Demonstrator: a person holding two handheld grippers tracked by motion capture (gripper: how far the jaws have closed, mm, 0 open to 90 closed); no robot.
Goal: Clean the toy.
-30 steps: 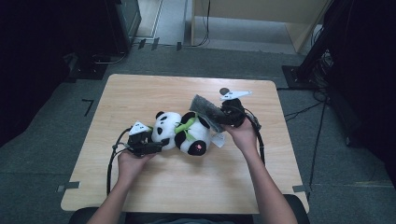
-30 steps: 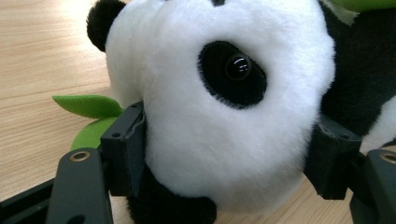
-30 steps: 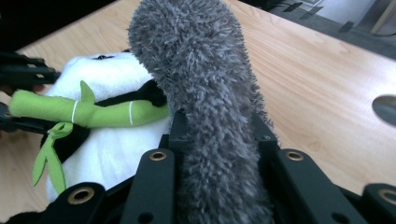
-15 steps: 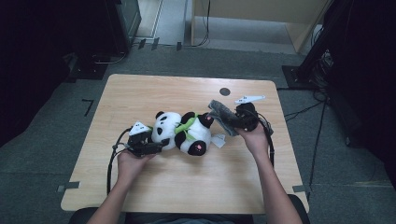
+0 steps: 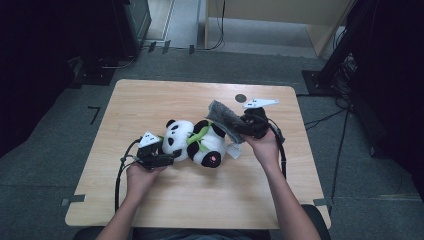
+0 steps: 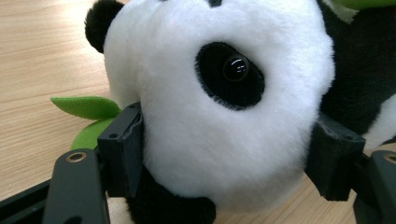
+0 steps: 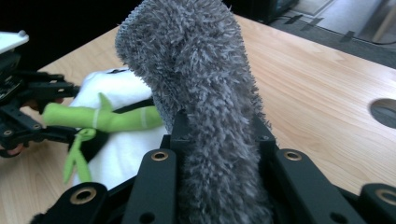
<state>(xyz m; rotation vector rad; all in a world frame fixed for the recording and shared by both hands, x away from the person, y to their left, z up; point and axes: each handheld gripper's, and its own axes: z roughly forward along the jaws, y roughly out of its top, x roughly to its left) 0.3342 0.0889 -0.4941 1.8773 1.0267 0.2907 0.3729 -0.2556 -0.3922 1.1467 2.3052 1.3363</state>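
Now the jaws of the left gripper [image 5: 167, 159] stand clamped on the panda's [image 5: 200, 141] head, one pad pressed into the white plush on each side of the face, as the left gripper view shows with the black eye patch just above them. The right gripper's [image 5: 239, 128] jaws are pinched together on a grey cloth [image 5: 225, 118], a shaggy fold of which stands up out of them in the right gripper view [image 7: 205, 84].

The panda lies on its side near the middle of the desk [image 5: 150, 100], head toward the left gripper, a green bamboo sprig [image 5: 198, 135] across its chest. The cloth hangs over the panda's far side, by its black ear and shoulder, just touching or barely above the plush; which, I cannot tell.

By the look of it, the step in hand is wiping the toy: one hand pins it, the other brings the cloth in. Next, the cloth needs to press onto the plush and stroke along the body, while the left grip holds firm so the panda does not roll or slide.
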